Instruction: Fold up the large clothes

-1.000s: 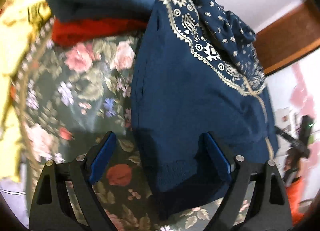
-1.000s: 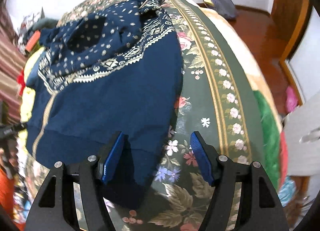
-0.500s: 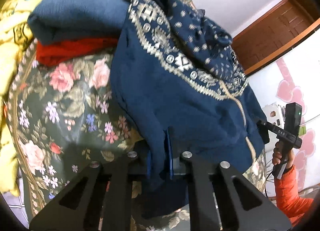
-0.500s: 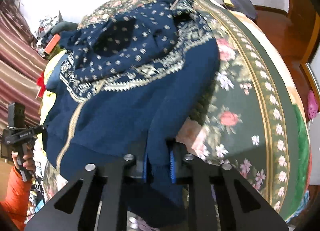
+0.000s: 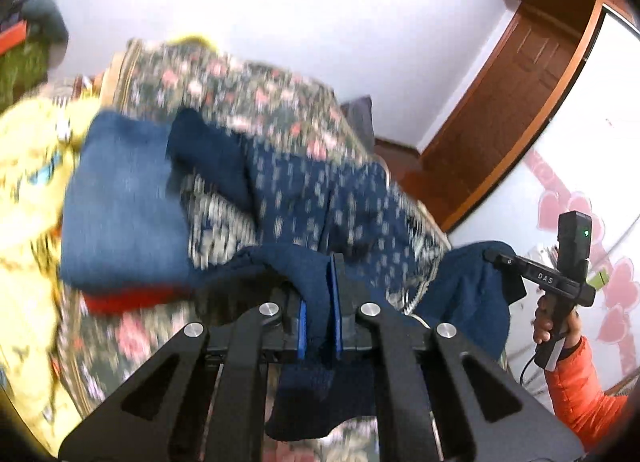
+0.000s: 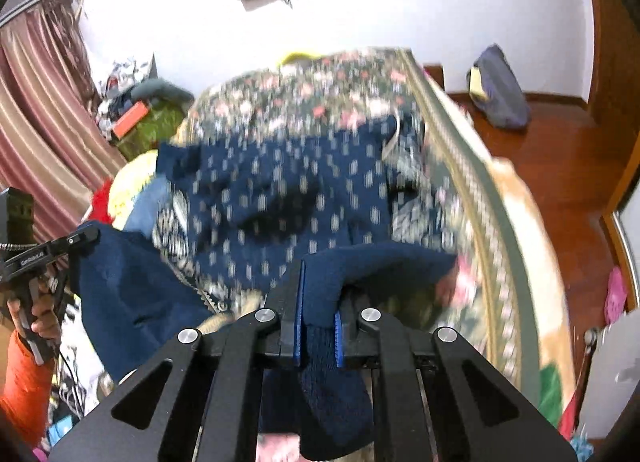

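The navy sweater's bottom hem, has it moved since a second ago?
Yes. The navy sweater hem, clamped in both grippers, has risen off the floral bedspread.

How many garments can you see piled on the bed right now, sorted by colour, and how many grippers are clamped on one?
Navy patterned garment: 1, pinched at its hem by the left gripper and the right gripper
Lighter blue folded garment: 1
Red garment: 1, under the blue one
Yellow fabric: 1
Grippers clamped on cloth: 2
Total: 4 fabric items, 2 grippers
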`<action>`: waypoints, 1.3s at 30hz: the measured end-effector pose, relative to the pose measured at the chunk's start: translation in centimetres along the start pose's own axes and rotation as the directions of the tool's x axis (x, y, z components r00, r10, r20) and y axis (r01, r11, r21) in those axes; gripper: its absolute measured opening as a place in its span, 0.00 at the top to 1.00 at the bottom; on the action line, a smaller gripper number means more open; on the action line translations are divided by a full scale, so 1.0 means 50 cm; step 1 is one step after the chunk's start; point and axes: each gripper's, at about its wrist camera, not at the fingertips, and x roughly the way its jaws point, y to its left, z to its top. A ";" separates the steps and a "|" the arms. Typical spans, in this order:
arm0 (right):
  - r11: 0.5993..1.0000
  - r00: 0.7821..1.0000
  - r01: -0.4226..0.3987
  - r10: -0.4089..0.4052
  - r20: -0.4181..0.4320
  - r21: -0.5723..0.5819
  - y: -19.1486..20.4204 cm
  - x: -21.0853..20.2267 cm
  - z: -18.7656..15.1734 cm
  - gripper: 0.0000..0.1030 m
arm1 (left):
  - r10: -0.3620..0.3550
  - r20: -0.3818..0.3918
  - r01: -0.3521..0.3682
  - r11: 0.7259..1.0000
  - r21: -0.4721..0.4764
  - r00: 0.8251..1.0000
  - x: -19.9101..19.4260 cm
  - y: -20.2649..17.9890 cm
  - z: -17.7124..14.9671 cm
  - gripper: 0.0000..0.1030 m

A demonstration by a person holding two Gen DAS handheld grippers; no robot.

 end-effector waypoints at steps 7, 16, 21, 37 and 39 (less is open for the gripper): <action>0.997 0.997 0.042 -0.046 0.068 0.059 -0.057 0.072 0.163 0.91 | 0.118 0.058 -0.112 0.989 -0.092 0.991 0.087 0.052 0.157 0.92; 0.977 0.988 0.133 -0.118 -0.097 0.167 -0.162 0.314 0.210 0.91 | 0.301 -0.076 -0.310 0.935 -0.171 0.951 0.315 0.193 0.220 0.91; 0.979 0.980 0.167 -0.152 -0.128 0.115 -0.177 0.365 0.169 0.91 | 0.403 -0.077 -0.406 0.914 -0.019 0.912 0.372 0.189 0.182 0.88; 0.983 0.984 0.172 -0.174 -0.046 -0.059 -0.091 0.173 0.160 0.54 | 0.427 -0.002 -0.412 0.873 0.261 0.904 0.246 0.022 0.151 0.36; 0.984 0.987 0.154 -0.158 -0.040 -0.089 -0.071 0.164 0.146 0.49 | 0.422 -0.005 -0.402 0.868 0.292 0.907 0.246 0.003 0.136 0.36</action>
